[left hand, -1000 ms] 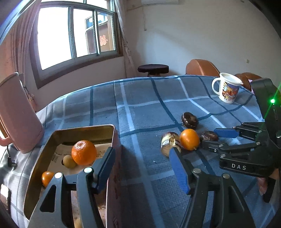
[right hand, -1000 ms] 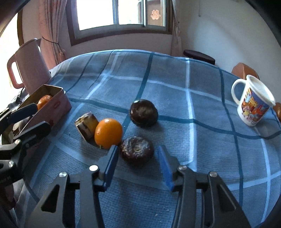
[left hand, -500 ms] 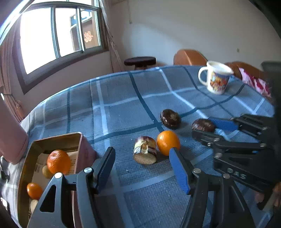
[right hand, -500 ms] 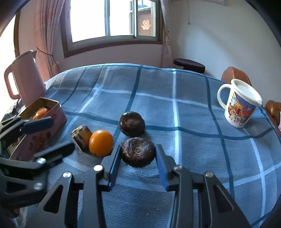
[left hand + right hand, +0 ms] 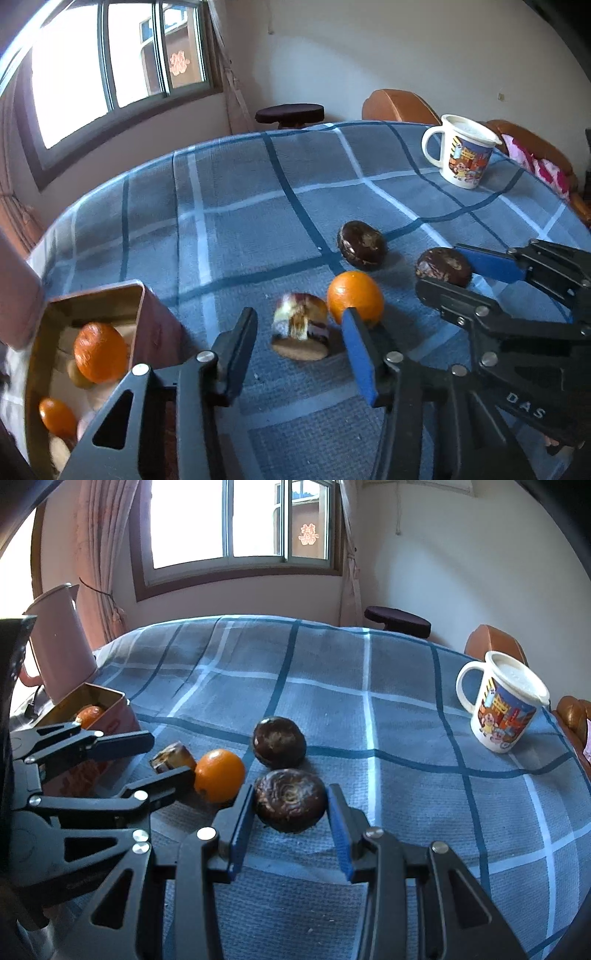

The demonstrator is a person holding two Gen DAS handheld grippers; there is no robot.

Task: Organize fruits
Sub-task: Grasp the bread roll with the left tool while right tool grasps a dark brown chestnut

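Bracketing the nearer dark fruit point(image 5: 290, 799), the right gripper point(image 5: 290, 812) has its blue-padded jaws spread to either side of it, close to the skin; whether the pads already touch I cannot tell, and the fruit sits on the cloth, not lifted. To do this step well, I judge the jaws should close across the widest part and squarely — the fruit is a squat, rounded dome with a wrinkled, spiralled top, so a pinch high on the shoulder would likely squeeze it out forward toward the second dark fruit point(image 5: 279, 742) just behind it.

The left gripper point(image 5: 299, 343) is open too, its jaws straddling a short cylindrical roll point(image 5: 301, 326) that stands on its flat pale base, mottled yellow and purple on the side. A smooth, glossy orange point(image 5: 355, 297) lies just beside the roll, against the right-hand finger, so closing here risks nudging it.

At the left, an open metal tin point(image 5: 138, 295) with a brassy inner wall already holds a dimpled orange point(image 5: 99, 352), a smaller orange fruit point(image 5: 57, 415) and some pale pieces. Everything rests on a blue plaid tablecloth point(image 5: 406, 720) of coarse, towel-like weave, which should keep round fruit from rolling far. A lidded cartoon mug point(image 5: 504, 705) and a pink kettle point(image 5: 59, 638) stand well apart.
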